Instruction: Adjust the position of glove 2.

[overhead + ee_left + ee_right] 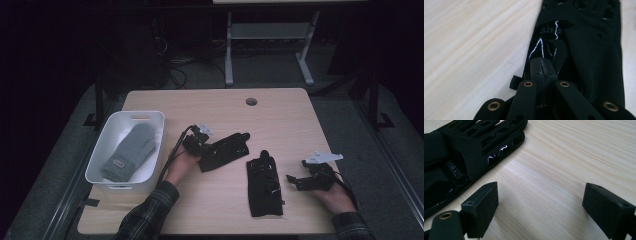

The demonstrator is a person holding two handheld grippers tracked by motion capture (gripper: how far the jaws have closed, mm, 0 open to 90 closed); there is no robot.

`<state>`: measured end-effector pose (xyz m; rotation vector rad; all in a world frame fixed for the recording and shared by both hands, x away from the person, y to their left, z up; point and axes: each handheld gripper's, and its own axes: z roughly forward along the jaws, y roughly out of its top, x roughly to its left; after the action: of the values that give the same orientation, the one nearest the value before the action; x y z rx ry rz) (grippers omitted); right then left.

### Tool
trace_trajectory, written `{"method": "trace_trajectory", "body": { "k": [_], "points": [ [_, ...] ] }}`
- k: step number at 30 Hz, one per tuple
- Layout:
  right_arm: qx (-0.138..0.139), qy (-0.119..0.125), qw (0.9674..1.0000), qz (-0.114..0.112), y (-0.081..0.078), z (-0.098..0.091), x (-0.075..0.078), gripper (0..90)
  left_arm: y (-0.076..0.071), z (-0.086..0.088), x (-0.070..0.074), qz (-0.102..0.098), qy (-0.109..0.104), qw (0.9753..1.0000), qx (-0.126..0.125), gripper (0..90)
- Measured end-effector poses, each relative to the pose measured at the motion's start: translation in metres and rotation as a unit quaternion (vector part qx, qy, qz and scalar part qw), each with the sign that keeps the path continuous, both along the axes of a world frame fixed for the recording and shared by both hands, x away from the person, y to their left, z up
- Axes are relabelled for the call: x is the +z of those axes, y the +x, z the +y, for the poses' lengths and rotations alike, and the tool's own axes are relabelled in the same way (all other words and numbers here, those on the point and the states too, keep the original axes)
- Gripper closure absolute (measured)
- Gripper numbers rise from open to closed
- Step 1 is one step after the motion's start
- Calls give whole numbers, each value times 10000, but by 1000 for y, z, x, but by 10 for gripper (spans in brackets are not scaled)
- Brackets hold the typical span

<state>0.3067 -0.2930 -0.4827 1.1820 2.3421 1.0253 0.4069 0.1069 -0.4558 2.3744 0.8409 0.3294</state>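
While I hold both grippers low over the table [220, 107], the white bin [97, 161] at the left holds one grey mitten [130, 151], lying flat with a small label at its cuff. My left gripper [206, 149] has its jaws pinched together on the cuff edge of a black glove [226, 150], just right of the bin. That glove is dark, with slotted fingers and shiny trim. A second black glove [263, 184] lies flat, right of centre near me. My right gripper [539, 202] rests beside it, jaws wide apart over bare wood.
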Motion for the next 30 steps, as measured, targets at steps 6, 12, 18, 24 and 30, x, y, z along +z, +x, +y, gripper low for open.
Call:
{"method": "trace_trajectory", "body": {
  "k": [6,12,18,24,30],
  "points": [
    [-2,4,10000,1,0,0,0,132,-22,9,1,114,-26,9998,-154,894],
    [1,3,10000,2,0,0,0,130,-46,13,3,158,82,9989,-433,894],
    [3,5,10000,1,0,0,0,128,-71,13,4,244,69,9967,-773,894],
    [8,5,10000,1,0,0,0,127,-93,10,4,366,9,9920,-1209,894],
    [8,11,10000,5,-1,1,0,126,-108,3,4,505,-99,9878,-1471,894]
  ]
}}
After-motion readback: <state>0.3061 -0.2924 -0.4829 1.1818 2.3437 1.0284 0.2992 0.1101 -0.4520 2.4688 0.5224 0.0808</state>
